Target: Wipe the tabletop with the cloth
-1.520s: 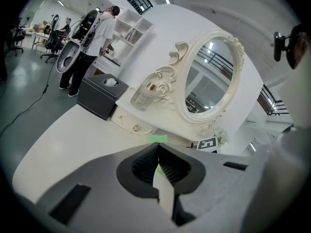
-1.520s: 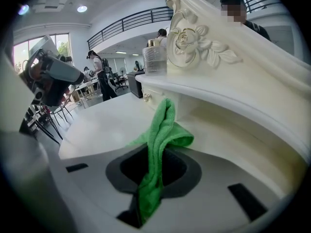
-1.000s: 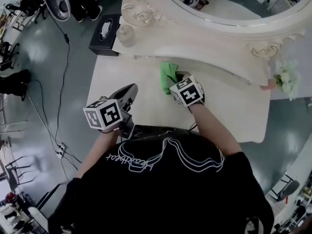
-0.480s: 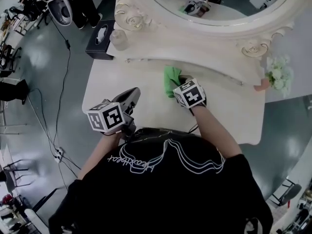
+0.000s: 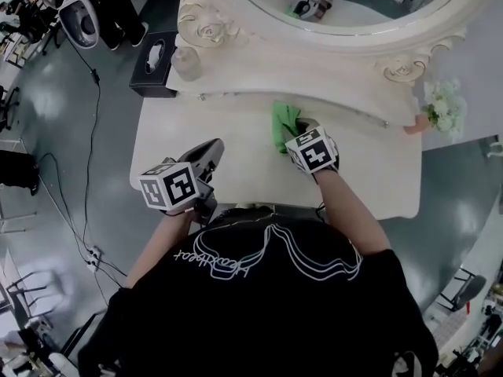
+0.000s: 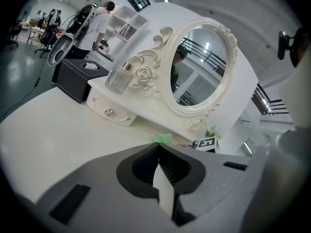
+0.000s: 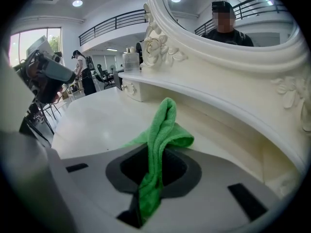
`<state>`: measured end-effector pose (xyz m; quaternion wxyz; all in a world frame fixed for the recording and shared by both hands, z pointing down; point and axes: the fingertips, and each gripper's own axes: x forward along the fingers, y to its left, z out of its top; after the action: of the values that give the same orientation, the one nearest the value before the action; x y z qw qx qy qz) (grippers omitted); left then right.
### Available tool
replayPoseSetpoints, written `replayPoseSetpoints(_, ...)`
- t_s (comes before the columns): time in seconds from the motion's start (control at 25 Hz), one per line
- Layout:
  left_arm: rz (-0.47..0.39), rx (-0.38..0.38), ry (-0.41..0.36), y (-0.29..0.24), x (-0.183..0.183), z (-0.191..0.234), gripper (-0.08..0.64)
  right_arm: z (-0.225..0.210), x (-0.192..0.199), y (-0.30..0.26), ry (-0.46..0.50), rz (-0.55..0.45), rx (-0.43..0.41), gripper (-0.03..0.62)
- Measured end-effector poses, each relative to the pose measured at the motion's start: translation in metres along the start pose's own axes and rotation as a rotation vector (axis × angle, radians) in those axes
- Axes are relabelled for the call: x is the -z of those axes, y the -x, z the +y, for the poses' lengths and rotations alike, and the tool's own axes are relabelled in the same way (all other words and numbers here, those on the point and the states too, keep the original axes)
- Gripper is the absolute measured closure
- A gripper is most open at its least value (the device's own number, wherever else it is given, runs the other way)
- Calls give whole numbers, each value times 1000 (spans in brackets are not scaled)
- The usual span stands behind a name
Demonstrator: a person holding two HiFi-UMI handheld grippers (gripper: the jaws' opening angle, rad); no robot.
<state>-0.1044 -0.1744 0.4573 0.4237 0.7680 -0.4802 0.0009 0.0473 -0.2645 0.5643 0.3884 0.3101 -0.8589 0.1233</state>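
Observation:
A green cloth lies bunched on the cream tabletop, close to the raised shelf under the mirror. My right gripper is shut on the green cloth, whose folds stick up and forward out of the jaws. My left gripper hangs over the table's front left part, shut with nothing between its jaws. In the left gripper view a scrap of the cloth shows just beyond the jaw tips.
An ornate oval mirror and its shelf stand along the back. A glass bottle stands on the shelf's left end, a black tissue box beside it. White flowers sit at the right end. Cables run on the floor to the left.
My right gripper has slid the cloth to the right along the back of the tabletop. The left gripper has stayed about where it was.

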Motion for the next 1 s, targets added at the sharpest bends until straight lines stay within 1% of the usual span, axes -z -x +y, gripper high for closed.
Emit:
replayPoseSetpoints(0.2,41,19,9,3,-2,19,555,-5,4,3,8,38,62,538)
replayPoseSetpoints(0.48,86,5,-65,8,-7,45,555,-14,9,6,-27,77,137,538)
replayPoseSetpoints(0.68,106,9,-99,7,-4,45,556,-26,20,16,-48,100,173,538)
replayPoseSetpoints(0.88,117,2,-150,-4,-2,36,555,-35,30,24,-48,91,191,538)
replayPoseSetpoints(1.0,121,4,-145,-13,2,27,555,-41,36,30,-80,74,183,538)
